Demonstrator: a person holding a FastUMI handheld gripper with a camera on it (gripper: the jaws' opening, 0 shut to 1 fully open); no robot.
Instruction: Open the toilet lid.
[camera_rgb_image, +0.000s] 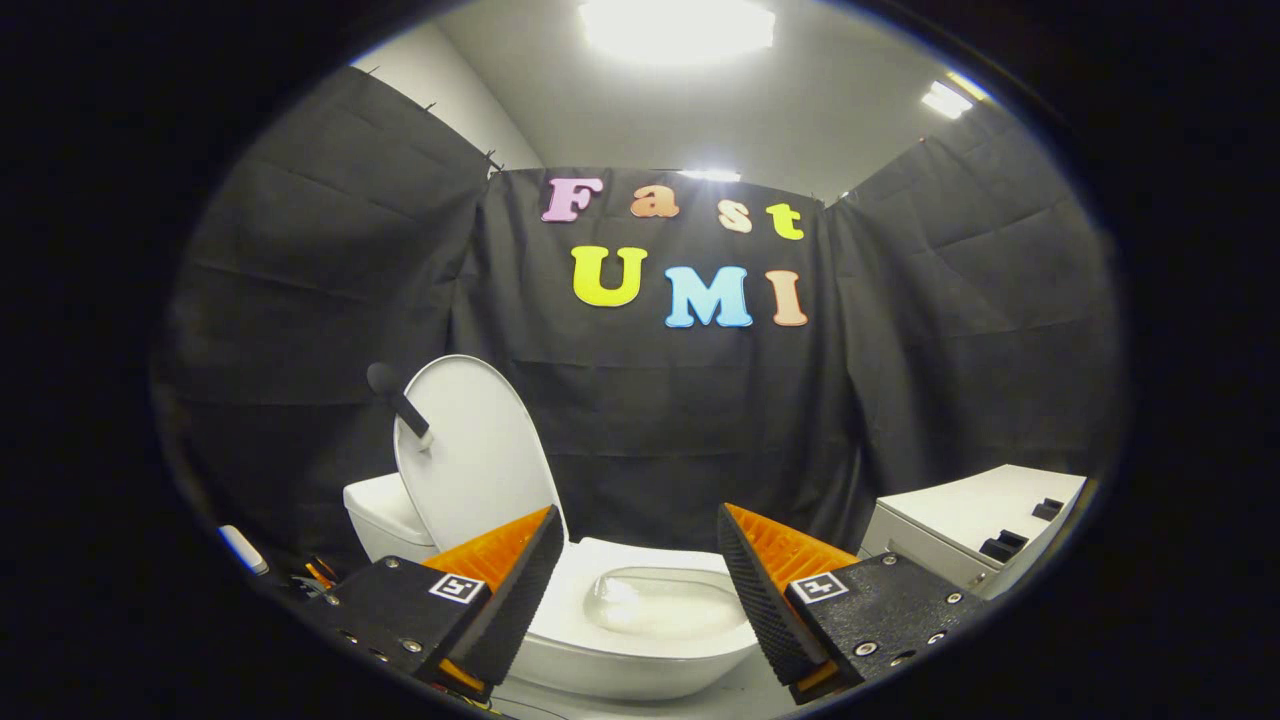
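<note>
Since the toilet lid (470, 450) already stands upright at 10 o'clock beyond the wide, empty jaws, that stiff, slick shell looks done, rim-edge being the hold

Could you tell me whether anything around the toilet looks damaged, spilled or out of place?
Nothing stands out. The toilet lid stands upright against the tank, the bowl looks clean, and the tongs hang open above it, holding nothing.

Toilet bowl (640, 640) partly hidden behind fingers (520, 590); cabinet (965, 520) cut off at edge; small items (310, 572) by tank (385, 515) indistinct.
</note>
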